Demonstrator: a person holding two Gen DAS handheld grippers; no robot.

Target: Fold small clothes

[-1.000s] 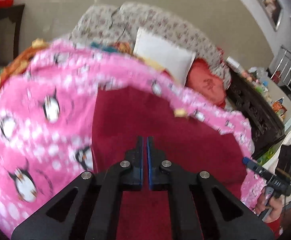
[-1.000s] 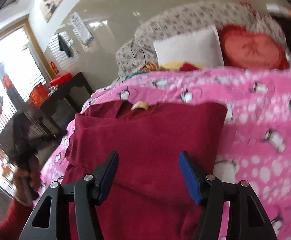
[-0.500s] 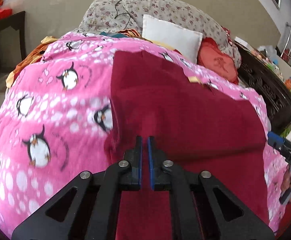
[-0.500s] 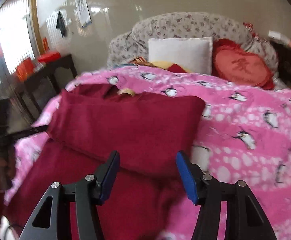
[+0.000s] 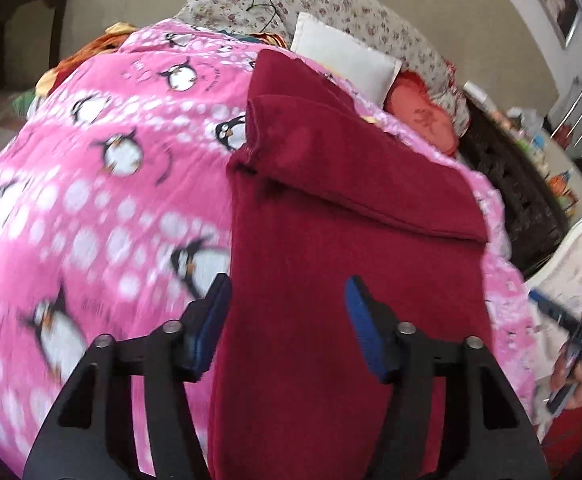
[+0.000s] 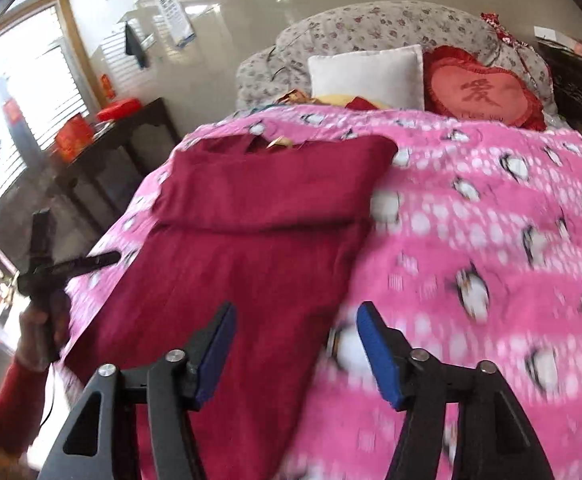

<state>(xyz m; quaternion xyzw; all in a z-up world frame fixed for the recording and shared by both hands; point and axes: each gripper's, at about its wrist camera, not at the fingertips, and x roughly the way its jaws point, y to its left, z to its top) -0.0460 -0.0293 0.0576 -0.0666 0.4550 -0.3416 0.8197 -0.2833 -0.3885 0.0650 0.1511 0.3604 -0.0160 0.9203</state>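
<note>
Dark red garment (image 5: 331,272) lies flat on the pink penguin blanket (image 5: 91,200) covering the bed, top part folded down over itself so a doubled band sits at the far end, fold edge running across the cloth. Lower part is a single layer stretching toward both cameras. Left gripper (image 5: 287,324): fingers apart, jaws have just been opening; nothing pinched between them, the garment's left edge just shows through the gap beneath. Left finger (image 5: 211,328) is over the blanket, right one over red cloth. Right gripper (image 6: 295,350): fingers apart too, jaws have just opened a little further, nothing clamped; the garment's right edge and a strip of blanket show through the gap. Whether either set of fingers touches the fabric, can't tell. From the right wrist view, the left gripper is at the frame's left edge, off the side of the bed, held by a hand (image 6: 37,320) with a red sleeve. From the left wrist view, the right gripper is blurred at the far right, also held in a hand (image 5: 575,376). At the head of the bed: white pillow (image 6: 367,76), red heart-shaped cushion (image 6: 483,92), floral bedding (image 6: 371,28) behind them. Dark counter (image 6: 131,136) beside the bed by the window carries red boxes. Both views have motion blur near the bottom.
</note>
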